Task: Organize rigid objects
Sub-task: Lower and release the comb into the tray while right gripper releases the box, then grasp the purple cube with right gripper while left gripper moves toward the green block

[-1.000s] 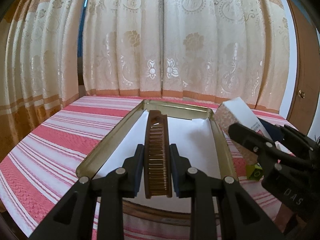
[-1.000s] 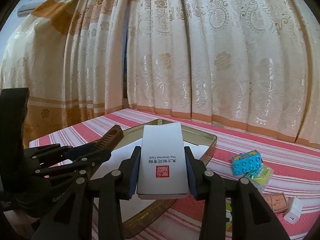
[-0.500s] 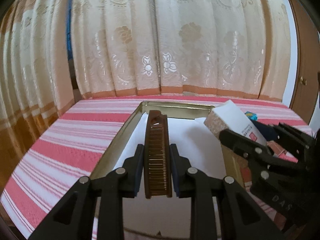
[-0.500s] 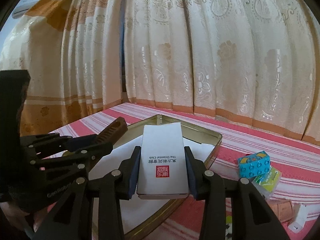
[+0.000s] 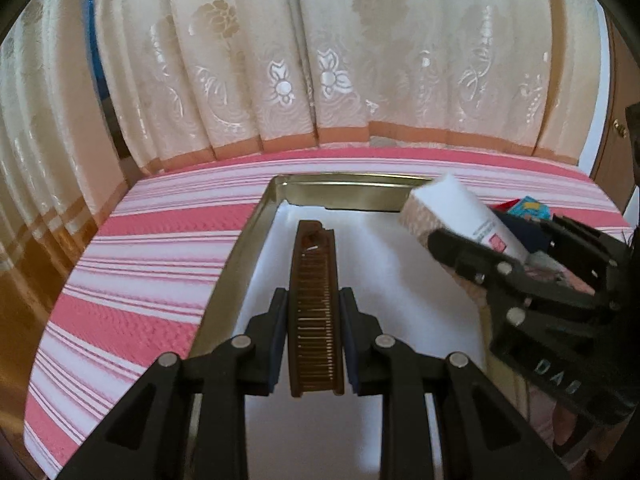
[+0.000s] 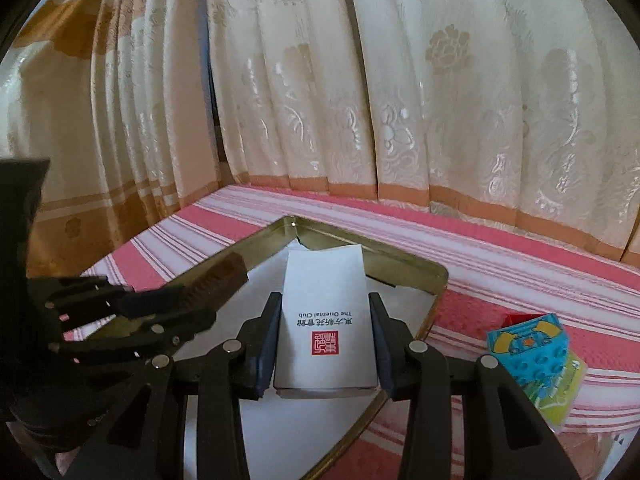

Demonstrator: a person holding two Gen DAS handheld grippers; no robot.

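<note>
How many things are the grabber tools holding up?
2. The left tool holds a brown comb over the gold tray. The right tool holds a white box over the same tray.

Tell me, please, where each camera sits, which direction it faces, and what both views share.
Left wrist: on the left gripper, looking forward and down along its fingers, which clamp a brown comb over the gold tray; the right gripper enters from the right.
Right wrist: on the right gripper, looking along its fingers clamping a white box; the left gripper shows at left.
Shared: tray, comb, box, striped cloth, curtains.
</note>
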